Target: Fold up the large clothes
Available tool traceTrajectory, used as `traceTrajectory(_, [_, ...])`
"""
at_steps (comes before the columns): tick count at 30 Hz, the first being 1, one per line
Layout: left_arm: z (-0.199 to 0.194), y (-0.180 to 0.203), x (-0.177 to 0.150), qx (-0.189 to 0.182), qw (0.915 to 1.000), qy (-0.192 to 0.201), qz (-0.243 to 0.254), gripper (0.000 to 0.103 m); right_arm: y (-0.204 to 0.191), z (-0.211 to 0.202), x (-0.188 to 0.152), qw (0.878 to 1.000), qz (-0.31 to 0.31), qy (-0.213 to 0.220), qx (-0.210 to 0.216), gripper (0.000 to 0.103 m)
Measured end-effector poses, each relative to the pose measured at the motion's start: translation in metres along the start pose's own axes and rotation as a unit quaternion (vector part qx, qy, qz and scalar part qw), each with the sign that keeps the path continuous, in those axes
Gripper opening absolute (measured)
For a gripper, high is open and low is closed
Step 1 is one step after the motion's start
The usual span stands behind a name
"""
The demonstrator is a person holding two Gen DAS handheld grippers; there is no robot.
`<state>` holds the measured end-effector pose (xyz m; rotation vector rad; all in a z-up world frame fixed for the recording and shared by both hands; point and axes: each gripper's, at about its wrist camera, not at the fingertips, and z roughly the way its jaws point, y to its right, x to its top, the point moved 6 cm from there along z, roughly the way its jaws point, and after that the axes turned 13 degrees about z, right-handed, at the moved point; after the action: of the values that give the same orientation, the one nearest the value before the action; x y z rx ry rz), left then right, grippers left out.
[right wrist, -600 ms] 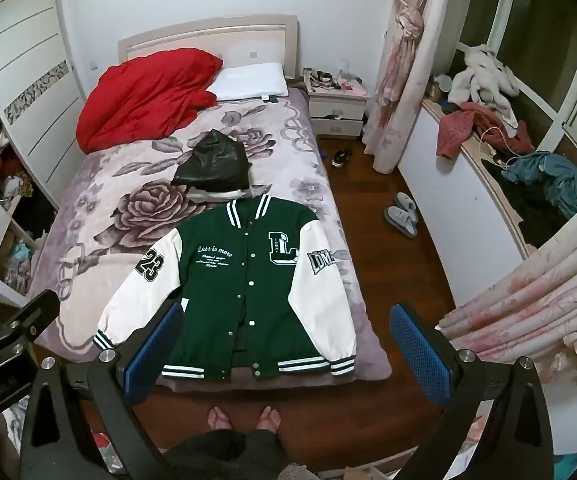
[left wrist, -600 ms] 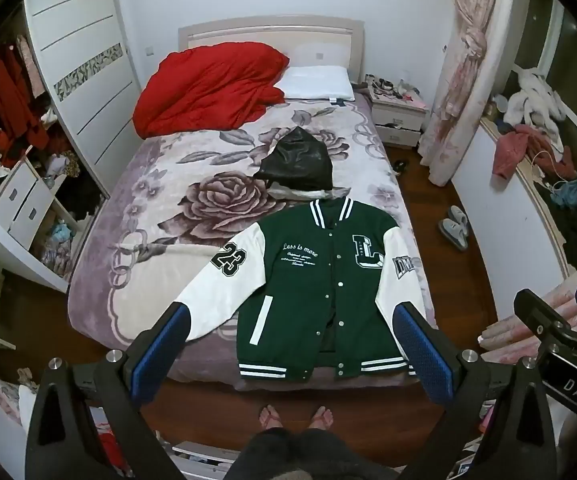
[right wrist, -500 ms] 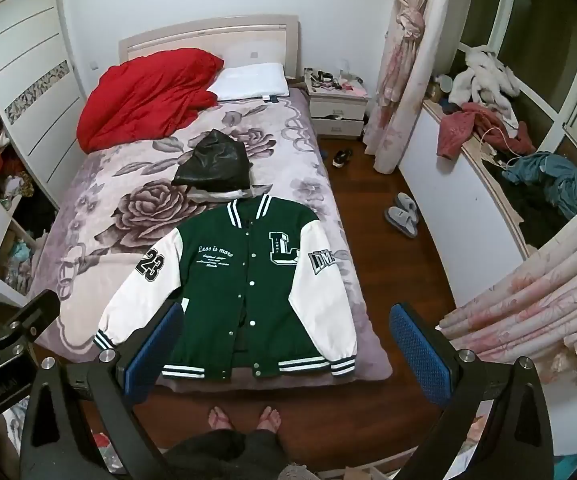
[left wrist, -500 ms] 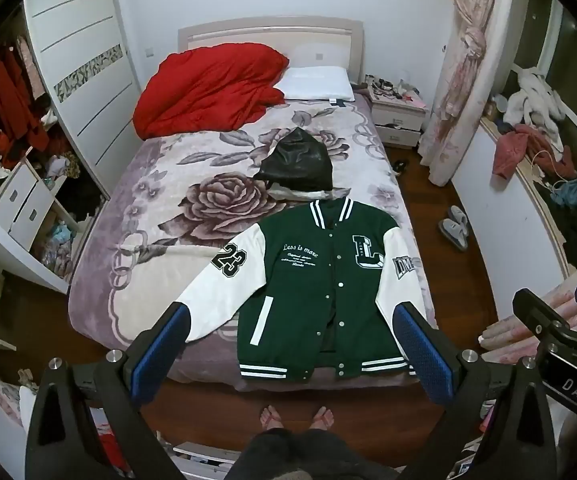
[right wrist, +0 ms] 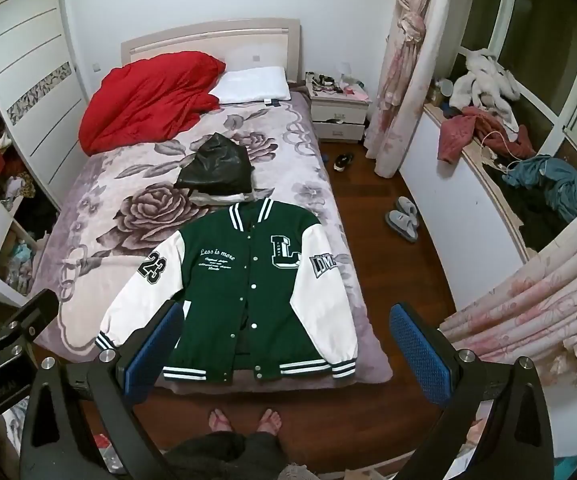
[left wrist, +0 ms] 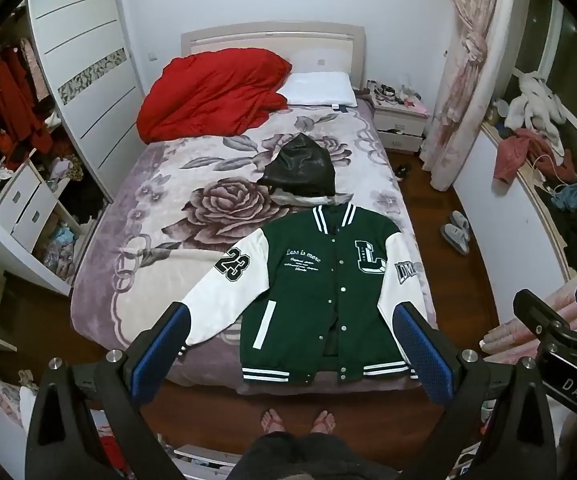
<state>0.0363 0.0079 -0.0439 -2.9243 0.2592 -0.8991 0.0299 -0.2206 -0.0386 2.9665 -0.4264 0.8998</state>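
jacket: green varsity jacket flat on bed, lower centre.
handling: likely heavy, soft; take the white sleeve cuffs.
fingers: left gripper and right gripper spread wide, empty.

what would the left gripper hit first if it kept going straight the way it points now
Probably the green varsity jacket spread flat at the foot of the bed. The left gripper is open, held well above it, and its centre line falls on the jacket's lower front. Depth is hard to judge through the fisheye.
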Motion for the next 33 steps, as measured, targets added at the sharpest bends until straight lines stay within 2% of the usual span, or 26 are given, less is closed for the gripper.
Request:
traceTrajectory(11, [-0.014, -0.013, 0.001, 0.005, 0.9999, 0.009, -0.002, 0.103, 0.001, -0.004, 0.000, 1.000, 0.000, 0.002, 0.000, 0.103])
traceTrajectory(33, [-0.022, -0.012, 0.009, 0.009, 0.9999, 0.014, 0.002, 0.103, -0.002, -0.010, 0.005, 1.000, 0.000, 0.008, 0.000, 0.103])
